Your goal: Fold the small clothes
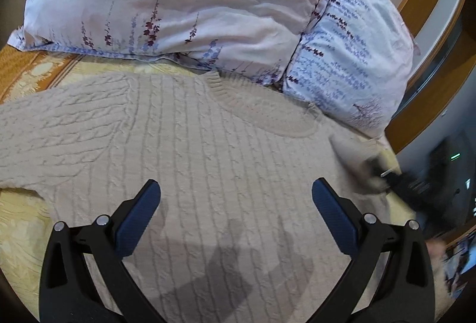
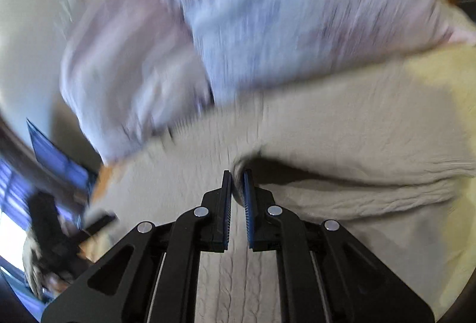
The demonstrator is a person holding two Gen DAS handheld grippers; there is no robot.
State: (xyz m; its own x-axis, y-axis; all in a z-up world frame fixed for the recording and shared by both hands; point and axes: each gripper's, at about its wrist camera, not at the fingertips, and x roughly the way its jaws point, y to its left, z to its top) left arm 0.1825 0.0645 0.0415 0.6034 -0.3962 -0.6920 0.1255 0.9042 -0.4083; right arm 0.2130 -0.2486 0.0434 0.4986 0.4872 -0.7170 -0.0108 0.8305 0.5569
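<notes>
Between the right gripper's clenched jaws sits a pinched ridge of the sweater, lifted off the bed, while the left gripper hangs with jaws released over its flat middle, touching nothing. Spread below the pillow, the cable knit looks thick, soft and stretchy, so it should sag and drag. A hem or shoulder edge seems the surest hold.
</notes>
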